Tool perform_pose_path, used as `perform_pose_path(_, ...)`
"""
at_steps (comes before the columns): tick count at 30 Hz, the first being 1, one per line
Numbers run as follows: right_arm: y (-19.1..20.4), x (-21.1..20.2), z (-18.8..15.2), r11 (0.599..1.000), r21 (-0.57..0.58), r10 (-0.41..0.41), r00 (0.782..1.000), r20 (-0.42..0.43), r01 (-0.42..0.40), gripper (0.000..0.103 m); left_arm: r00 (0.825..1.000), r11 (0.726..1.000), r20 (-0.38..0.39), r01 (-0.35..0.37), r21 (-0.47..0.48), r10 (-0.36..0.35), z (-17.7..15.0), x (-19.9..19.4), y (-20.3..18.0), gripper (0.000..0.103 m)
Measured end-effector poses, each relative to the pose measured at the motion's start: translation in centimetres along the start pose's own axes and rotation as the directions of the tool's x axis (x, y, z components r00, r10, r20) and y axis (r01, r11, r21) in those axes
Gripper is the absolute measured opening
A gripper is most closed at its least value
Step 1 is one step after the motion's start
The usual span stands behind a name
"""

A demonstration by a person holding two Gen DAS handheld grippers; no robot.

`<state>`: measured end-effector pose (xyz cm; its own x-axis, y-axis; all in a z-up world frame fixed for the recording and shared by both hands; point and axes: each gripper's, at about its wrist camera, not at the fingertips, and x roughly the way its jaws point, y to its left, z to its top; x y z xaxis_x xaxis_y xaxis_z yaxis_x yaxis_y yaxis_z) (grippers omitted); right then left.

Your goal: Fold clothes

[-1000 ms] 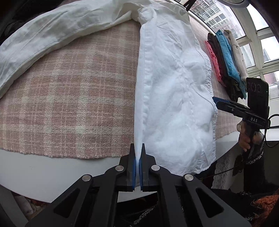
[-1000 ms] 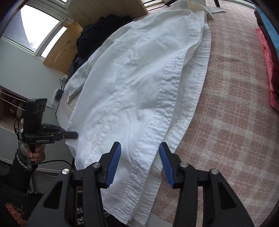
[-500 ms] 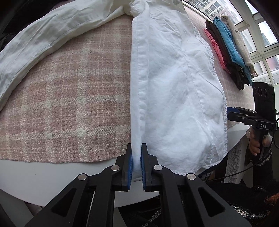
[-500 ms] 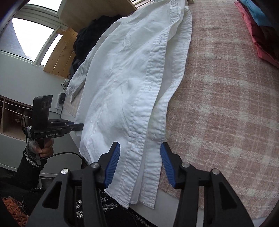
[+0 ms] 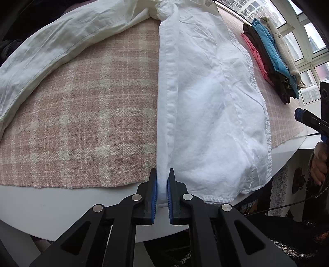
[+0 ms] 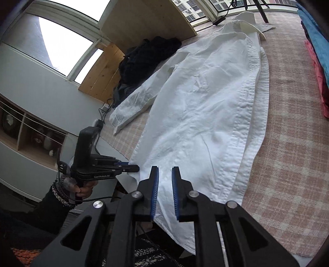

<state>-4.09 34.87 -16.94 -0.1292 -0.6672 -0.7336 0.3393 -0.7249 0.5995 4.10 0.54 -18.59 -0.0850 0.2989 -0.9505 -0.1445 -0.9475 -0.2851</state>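
Observation:
A white shirt lies along the pink plaid cloth, its hem hanging over the near table edge and one sleeve spread to the left. My left gripper has its jaws slightly parted around the shirt's left folded edge at the hem. In the right wrist view the shirt shows its button placket. My right gripper has narrowed over the hem, jaws still apart. The left gripper also shows in the right wrist view.
A stack of folded clothes, red, black, blue and beige, lies at the right end of the cloth. A dark garment pile sits at the far end by a wooden board. The white table edge runs in front.
My left gripper's jaws have loosened from shut on the shirt edge to slightly parted. My right gripper has moved left over the hem and its jaws have narrowed.

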Motion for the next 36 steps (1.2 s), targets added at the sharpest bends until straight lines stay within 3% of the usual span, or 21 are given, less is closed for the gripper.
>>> perform_pose_path(2,0.0,0.1,-0.3,0.999,-0.009,-0.047,0.999,-0.006,0.047,0.037,0.999,0.999,0.024,-0.04,0.02,0.039,-0.9,-1.1,-0.4,0.012)
perform_pose_path(4,-2.2,0.7,-1.6,0.998,0.058,-0.008,0.998,-0.057,0.012,0.037,0.996,0.996,0.046,-0.075,0.04,0.073,-1.7,-2.3,-0.9,0.013)
perform_pose_path(7,-3.7,2.0,-3.1,0.993,0.115,-0.013,0.995,-0.1,0.025,0.037,0.995,0.99,0.066,-0.08,0.112,0.073,-2.9,-3.5,-3.7,0.019)
perform_pose_path(8,-3.8,2.2,-3.4,0.993,0.118,-0.01,0.995,-0.101,0.022,0.036,0.995,0.986,0.071,-0.081,0.148,0.071,-3.1,-3.8,-5.1,0.022)
perform_pose_path(9,-3.5,2.0,-3.5,0.994,0.111,0.007,0.997,-0.081,0.002,0.027,0.995,0.98,0.078,-0.078,0.184,0.064,-3.0,-4.0,-6.7,0.022)
perform_pose_path(11,-2.9,1.6,-3.5,0.996,0.087,0.027,0.998,-0.051,-0.022,0.012,0.996,0.969,0.089,-0.021,0.246,-0.001,-2.7,-4.2,-9.3,0.031)
perform_pose_path(15,-2.6,1.2,-2.8,0.993,0.086,0.084,0.995,-0.053,-0.079,0.009,0.986,0.919,0.042,0.133,0.37,-0.16,-0.7,-1.4,-16.4,0.045)
perform_pose_path(19,-2.7,0.8,-2.0,0.983,0.118,0.147,0.988,-0.037,-0.142,0.007,0.991,0.895,0.028,0.107,0.433,-0.132,-0.4,1.7,-20.9,0.048)
perform_pose_path(21,-2.6,0.7,-1.6,0.976,0.129,0.181,0.983,-0.03,-0.176,0.007,0.99,0.913,0.028,0.115,0.391,-0.137,0.1,2.6,-20.8,0.048)
perform_pose_path(22,-2.6,0.8,-1.4,0.972,0.135,0.2,0.979,-0.028,-0.194,0.007,0.989,0.923,0.031,0.12,0.366,-0.141,0.4,2.9,-20.6,0.048)
perform_pose_path(24,-2.1,1.3,-1.2,0.97,0.13,0.212,0.977,-0.037,-0.205,0.006,0.988,0.941,0.038,0.13,0.313,-0.149,0.9,3.6,-20.1,0.036)
perform_pose_path(25,-1.8,1.6,-1.1,0.969,0.126,0.22,0.974,-0.046,-0.213,0.006,0.987,0.949,0.041,0.141,0.283,-0.158,1.1,3.7,-19.6,0.012)
perform_pose_path(26,-1.5,1.9,-1.0,0.968,0.123,0.228,0.972,-0.055,-0.22,0.006,0.984,0.954,0.044,0.156,0.256,-0.173,1.3,3.6,-19.0,0.002)
perform_pose_path(29,-1.0,2.2,-0.7,0.944,0.125,0.317,0.945,-0.08,-0.306,0.007,0.981,0.962,0.076,0.16,0.223,-0.181,1.3,2.1,-17.3,0.0)
perform_pose_path(31,-1.0,1.9,-0.1,0.94,0.125,0.327,0.942,-0.071,-0.317,0.007,0.979,0.967,0.104,0.154,0.201,-0.177,1.1,0.8,-16.2,0.0)
perform_pose_path(35,-2.2,0.9,1.2,0.96,0.123,0.262,0.963,-0.06,-0.253,0.009,0.975,0.972,0.126,0.161,0.169,-0.183,1.1,-0.8,-15.1,0.004)
perform_pose_path(36,-2.9,0.7,1.5,0.967,0.141,0.223,0.973,-0.06,-0.213,0.019,0.976,0.971,0.124,0.157,0.178,-0.18,1.1,-0.8,-15.4,0.006)
